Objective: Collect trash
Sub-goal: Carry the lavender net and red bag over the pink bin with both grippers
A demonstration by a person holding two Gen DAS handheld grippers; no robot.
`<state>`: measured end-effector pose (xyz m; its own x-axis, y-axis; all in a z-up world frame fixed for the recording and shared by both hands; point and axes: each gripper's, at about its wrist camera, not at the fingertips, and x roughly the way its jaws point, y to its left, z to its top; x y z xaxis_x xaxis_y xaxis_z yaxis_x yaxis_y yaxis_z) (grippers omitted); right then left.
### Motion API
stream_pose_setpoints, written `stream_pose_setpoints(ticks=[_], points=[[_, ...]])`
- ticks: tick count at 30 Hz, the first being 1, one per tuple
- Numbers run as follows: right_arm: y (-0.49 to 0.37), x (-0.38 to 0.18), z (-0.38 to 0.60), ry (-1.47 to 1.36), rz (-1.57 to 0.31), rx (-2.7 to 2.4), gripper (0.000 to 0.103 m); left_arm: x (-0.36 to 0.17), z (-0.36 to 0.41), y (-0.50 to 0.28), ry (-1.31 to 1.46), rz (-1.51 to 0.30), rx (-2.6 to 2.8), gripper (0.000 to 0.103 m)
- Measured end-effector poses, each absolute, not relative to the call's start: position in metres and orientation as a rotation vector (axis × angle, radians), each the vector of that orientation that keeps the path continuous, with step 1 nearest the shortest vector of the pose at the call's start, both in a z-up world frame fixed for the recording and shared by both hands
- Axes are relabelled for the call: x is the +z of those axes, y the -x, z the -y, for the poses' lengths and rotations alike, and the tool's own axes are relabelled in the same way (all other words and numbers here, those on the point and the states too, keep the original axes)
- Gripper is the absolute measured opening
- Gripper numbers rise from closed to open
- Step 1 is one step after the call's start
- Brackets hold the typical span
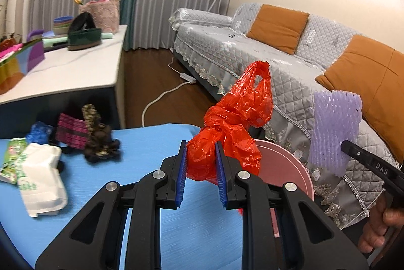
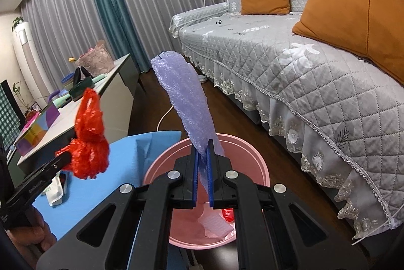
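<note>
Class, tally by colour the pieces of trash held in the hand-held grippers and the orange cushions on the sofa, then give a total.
Red plastic bag: 1
Purple foam net: 1
Orange cushions: 2
Total: 4

Crumpled red plastic bag (image 1: 232, 128) held aloft, purple foam net (image 2: 184, 103) upright above pink bin (image 2: 252, 158), scraps inside

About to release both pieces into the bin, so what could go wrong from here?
The red plastic bag in the left hand-held gripper sits near the pink bin's rim beside the blue table; it may fall outside. The purple foam net in the right hand-held gripper is light and tall; it may tip over the rim.
</note>
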<state>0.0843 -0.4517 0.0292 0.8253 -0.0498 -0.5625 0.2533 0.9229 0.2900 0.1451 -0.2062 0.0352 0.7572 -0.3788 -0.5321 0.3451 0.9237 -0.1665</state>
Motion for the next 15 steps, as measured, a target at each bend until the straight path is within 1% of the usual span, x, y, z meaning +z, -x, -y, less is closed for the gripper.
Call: stream_pose_setpoints(ticks=[7,15], points=[[-0.094,0.019,0.455,-0.367,-0.6,-0.176,0.006,0.022,0.235,-0.155,0.04,-0.622,-0.425,0.021],[-0.103,0.01,0.457,-0.369,-0.623,-0.185,0.006,0.009,0.251,-0.163,0.034,-0.649,-0.439,0.021]])
